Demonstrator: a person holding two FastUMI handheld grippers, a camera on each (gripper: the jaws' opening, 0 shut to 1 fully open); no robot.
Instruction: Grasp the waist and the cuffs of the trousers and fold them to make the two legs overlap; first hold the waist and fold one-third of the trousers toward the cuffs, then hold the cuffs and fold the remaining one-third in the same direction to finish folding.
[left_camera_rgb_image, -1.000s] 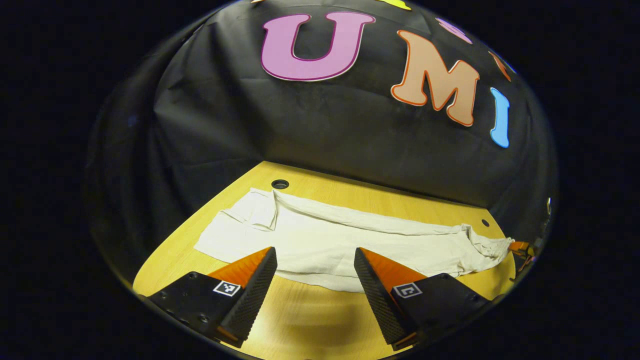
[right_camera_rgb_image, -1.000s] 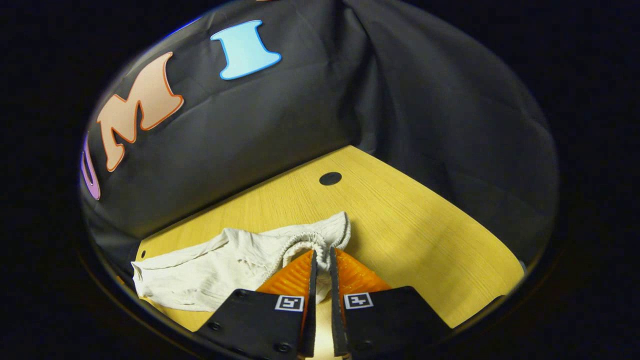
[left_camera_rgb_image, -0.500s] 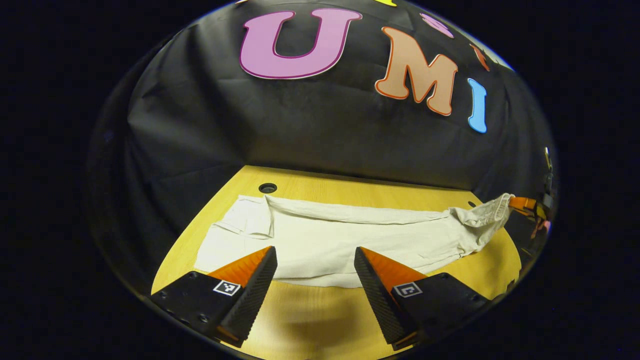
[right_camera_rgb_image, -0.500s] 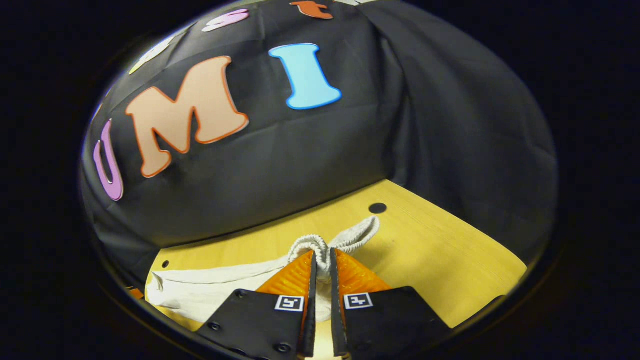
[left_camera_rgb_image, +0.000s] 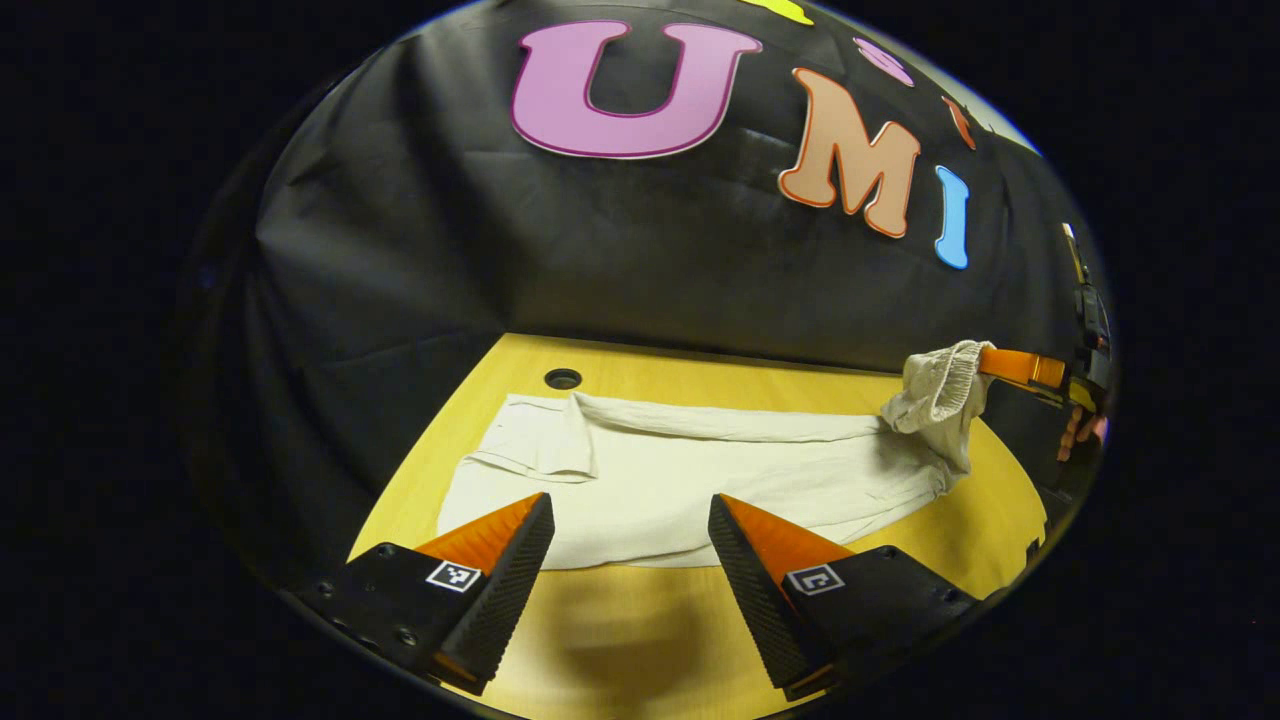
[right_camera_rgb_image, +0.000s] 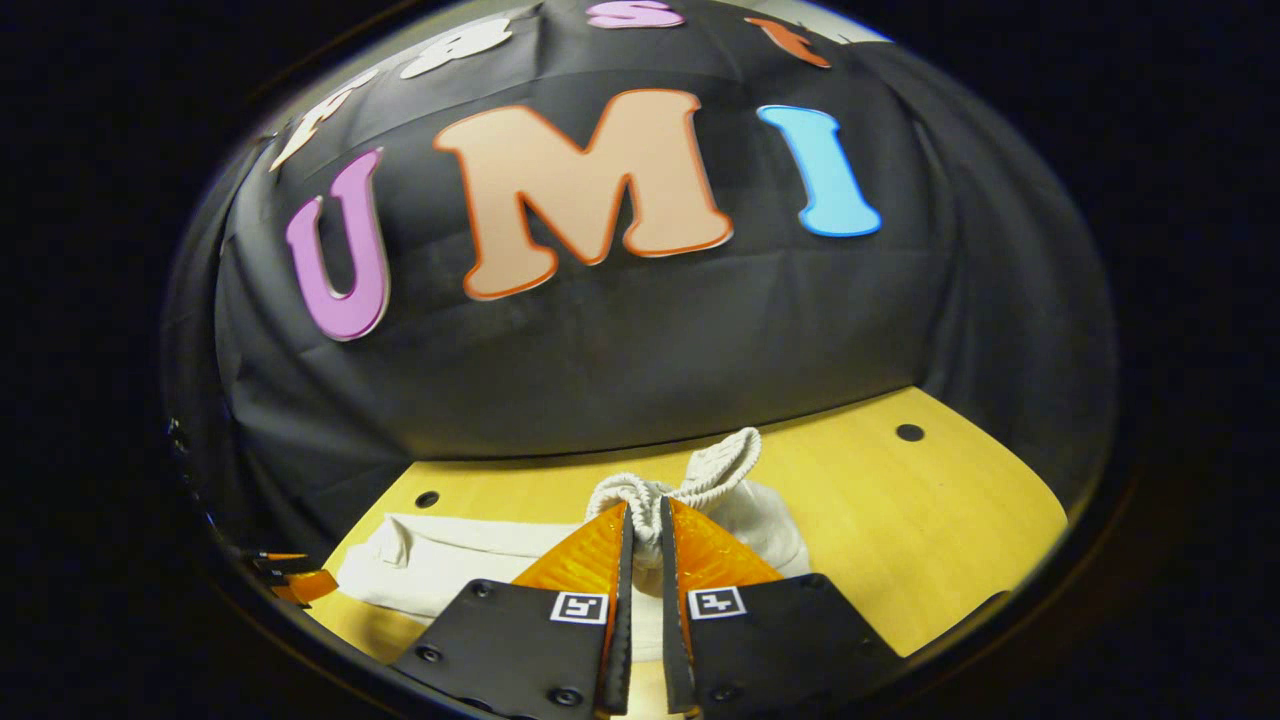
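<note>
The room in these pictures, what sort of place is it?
Probably a recording booth: a black cloth wall closes around a wooden table, where a hand-held right gripper lifts pale trousers.

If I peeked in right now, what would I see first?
First you'd spot the pale trousers stretched across the yellow wooden table. The right gripper pinches their bunched elastic waist and holds it up off the table at the right end. Nearer to you, the left gripper hangs open just above the trousers' near edge, touching nothing.
</note>
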